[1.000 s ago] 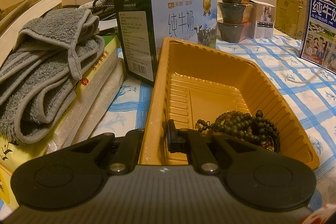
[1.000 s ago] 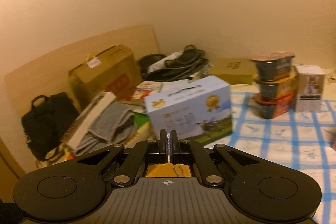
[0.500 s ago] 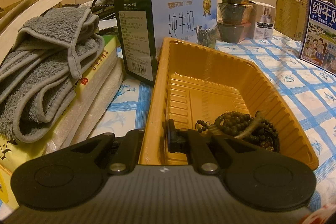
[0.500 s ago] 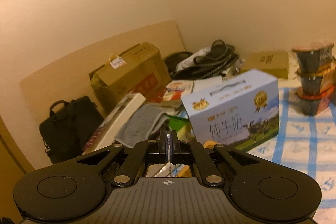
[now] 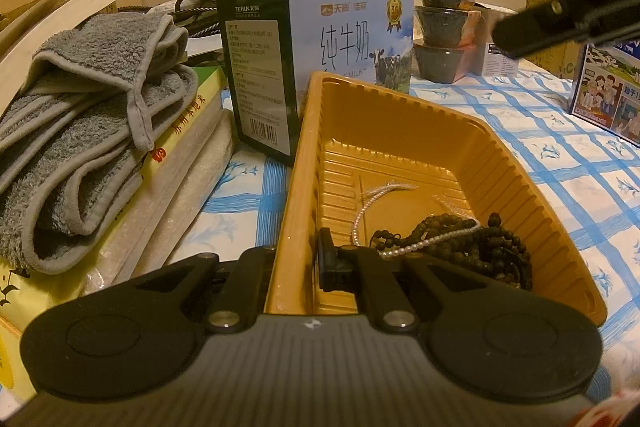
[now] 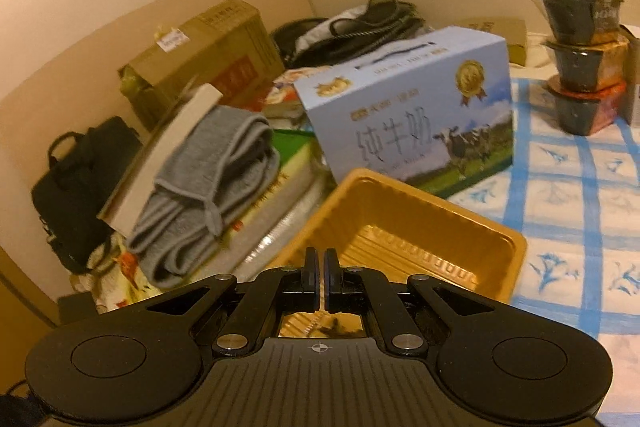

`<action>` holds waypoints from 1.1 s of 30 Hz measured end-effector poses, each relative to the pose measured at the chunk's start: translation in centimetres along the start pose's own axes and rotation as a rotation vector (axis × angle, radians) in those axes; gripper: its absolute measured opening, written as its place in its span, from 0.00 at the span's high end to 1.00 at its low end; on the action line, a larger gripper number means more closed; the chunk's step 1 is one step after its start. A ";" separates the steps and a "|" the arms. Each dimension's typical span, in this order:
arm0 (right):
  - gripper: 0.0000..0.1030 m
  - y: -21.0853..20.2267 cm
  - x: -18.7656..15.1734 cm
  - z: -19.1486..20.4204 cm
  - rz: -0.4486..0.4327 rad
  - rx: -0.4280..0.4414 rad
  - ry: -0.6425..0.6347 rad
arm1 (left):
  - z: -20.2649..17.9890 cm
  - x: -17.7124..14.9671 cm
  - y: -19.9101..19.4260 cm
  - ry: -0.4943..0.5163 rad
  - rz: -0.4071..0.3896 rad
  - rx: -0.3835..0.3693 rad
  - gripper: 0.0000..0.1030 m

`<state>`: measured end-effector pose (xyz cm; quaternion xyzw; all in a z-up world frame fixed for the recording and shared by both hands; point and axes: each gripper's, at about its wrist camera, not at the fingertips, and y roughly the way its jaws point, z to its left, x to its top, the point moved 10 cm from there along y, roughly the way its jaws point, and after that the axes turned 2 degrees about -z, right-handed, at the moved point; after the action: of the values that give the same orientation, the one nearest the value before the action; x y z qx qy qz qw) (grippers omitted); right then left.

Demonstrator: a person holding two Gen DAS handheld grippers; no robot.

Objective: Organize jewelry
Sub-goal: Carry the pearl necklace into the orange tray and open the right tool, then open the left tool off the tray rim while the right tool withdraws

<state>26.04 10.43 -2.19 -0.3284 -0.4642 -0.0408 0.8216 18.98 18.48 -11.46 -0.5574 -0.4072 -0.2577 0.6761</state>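
An orange plastic tray (image 5: 520, 163) sits on the blue-checked cloth. In it lie a dark bead bracelet (image 5: 472, 247) and a white pearl necklace (image 5: 384, 193) draped over the beads. My left gripper (image 5: 296, 267) is shut on the tray's near left wall, one finger inside and one outside. My right gripper (image 6: 320, 277) hangs above the tray (image 6: 404, 227) with its fingers almost touching and nothing between them. Part of the right gripper also shows at the top right of the left wrist view (image 5: 568, 15).
A blue milk carton box (image 5: 340, 39) stands just behind the tray. A folded grey towel (image 5: 88, 131) on stacked books lies to the left. Stacked dark bowls (image 5: 440, 27) and another printed box (image 5: 608, 95) stand at the back right. Cardboard boxes (image 6: 208, 47) and a black bag (image 6: 80, 179) lie beyond.
The white pearl necklace now lies in the tray over the dark beads; it was not there before. My right gripper has tilted down over the tray and entered the left wrist view.
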 end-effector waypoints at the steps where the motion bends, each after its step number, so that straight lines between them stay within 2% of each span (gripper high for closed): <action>1: 0.98 0.0 -0.2 -0.2 0.007 -0.010 0.000 | 0.0 0.0 0.0 0.000 0.000 0.000 0.94; 9: 0.93 0.0 -3.4 -2.2 0.082 -0.089 0.014 | 0.0 0.0 0.0 0.001 0.000 0.000 0.94; 13: 0.66 0.0 -5.2 -3.2 0.117 -0.138 0.014 | 0.1 0.0 0.1 0.002 -0.001 0.000 0.94; 14: 0.63 -0.1 -5.5 -3.4 0.119 -0.147 0.013 | 0.1 0.0 0.1 0.002 -0.001 0.000 0.94; 26: 0.60 -0.5 -7.0 -4.5 0.141 -0.204 -0.003 | 0.2 -0.1 0.2 -0.002 0.002 -0.001 0.93; 33: 0.59 -0.8 -7.7 -4.6 0.149 -0.217 0.001 | 0.9 -0.5 0.8 -0.060 0.039 -0.019 0.92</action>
<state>24.78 5.27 -9.49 -0.4491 -0.4309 -0.0300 0.7822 19.09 19.51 -12.29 -0.5789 -0.4138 -0.2316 0.6633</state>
